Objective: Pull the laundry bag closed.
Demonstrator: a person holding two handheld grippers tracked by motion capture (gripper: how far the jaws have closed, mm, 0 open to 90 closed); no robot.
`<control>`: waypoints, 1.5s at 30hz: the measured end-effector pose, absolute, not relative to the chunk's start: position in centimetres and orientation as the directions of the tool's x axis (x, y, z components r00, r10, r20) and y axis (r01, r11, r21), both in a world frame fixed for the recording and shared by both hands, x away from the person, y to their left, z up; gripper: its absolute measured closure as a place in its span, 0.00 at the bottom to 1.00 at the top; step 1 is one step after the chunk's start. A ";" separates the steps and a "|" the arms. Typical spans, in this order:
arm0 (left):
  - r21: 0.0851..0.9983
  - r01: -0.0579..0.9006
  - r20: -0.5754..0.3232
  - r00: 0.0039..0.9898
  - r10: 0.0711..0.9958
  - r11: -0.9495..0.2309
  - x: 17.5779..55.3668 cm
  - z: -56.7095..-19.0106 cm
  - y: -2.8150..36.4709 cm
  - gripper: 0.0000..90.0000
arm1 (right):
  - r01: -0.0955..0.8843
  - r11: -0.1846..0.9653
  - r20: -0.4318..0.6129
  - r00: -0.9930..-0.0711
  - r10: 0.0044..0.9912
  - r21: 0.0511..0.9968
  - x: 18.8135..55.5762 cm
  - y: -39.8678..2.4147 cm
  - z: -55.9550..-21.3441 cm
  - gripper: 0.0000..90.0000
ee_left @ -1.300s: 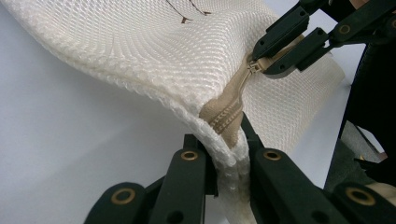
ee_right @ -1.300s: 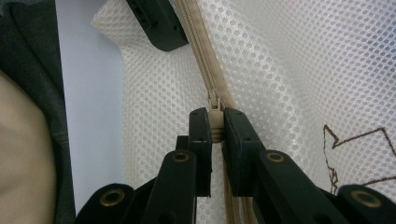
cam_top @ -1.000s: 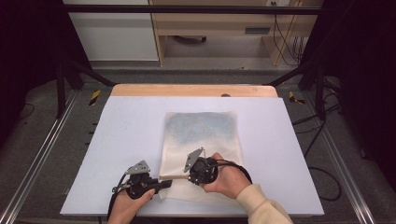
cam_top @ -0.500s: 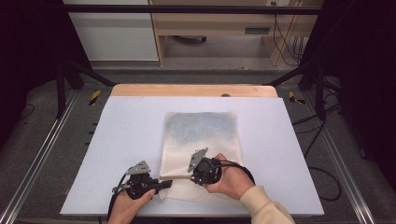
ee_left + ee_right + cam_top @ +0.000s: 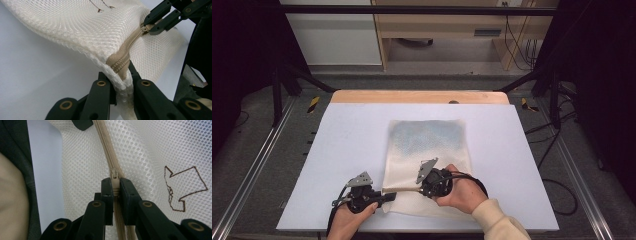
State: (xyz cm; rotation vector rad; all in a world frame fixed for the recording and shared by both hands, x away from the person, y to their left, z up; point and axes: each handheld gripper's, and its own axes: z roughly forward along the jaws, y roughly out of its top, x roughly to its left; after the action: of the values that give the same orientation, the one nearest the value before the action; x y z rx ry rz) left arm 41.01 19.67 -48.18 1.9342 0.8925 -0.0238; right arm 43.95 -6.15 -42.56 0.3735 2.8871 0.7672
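table (image 5: 337,150): white top, wooden strip along far edge, dark floor and metal rails around
left hand (image 5: 344,222): in from bottom edge, near table's front-left, wrapped round gripper body
left gripper (image 5: 384,196): lying low at front edge, pointing right toward bag corner; jaws clamped tight on bag's corner seam, at the end of the zipper tape (image 5: 120,66)
left gripper view: both black jaws pinching white mesh edge plus beige tape end; bag lifted and bulging away from there
mesh bag (image 5: 427,145): cream-white netting, flat on table centre, long side running away from person; far half bluish-grey through the mesh, near edge raised between the two grippers
zipper (image 5: 106,150): beige, running along near edge of bag between the grippers
zipper pull (image 5: 114,178): beige slider, gripped between right jaws; seen farther off in left gripper view at (image 5: 145,28)
outline print (image 5: 183,188): brown line drawing on mesh, right of zipper in right gripper view
right gripper (image 5: 416,189): just right of left gripper, on bag's near edge, pointing left; jaws closed narrow on zipper pull
right hand (image 5: 462,192): over bag's near-right part, cream sleeve (image 5: 497,222) behind it, black cable looping round wrist
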 end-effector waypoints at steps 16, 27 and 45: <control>0.761 0.593 -0.371 0.730 0.574 -0.263 41.0 -48.2 19.7 0.94 | 0.210 0.842 -0.065 -0.959 0.278 0.497 43.9 -6.9 -42.5 0.91; 0.761 0.593 -0.369 0.729 0.576 -0.264 41.0 -48.2 19.7 0.94 | 0.220 0.840 -0.065 -0.955 0.288 0.497 43.9 -7.7 -42.5 0.92; 0.761 0.592 -0.367 0.730 0.577 -0.264 41.0 -48.2 19.7 0.94 | 0.226 0.837 -0.064 -0.953 0.295 0.498 43.8 -8.3 -42.4 0.91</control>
State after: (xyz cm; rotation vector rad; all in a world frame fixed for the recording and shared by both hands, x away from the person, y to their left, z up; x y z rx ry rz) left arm 41.02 19.69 -48.24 1.9374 0.8960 -0.0195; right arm 43.77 -8.26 -42.41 0.4106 2.8778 0.7551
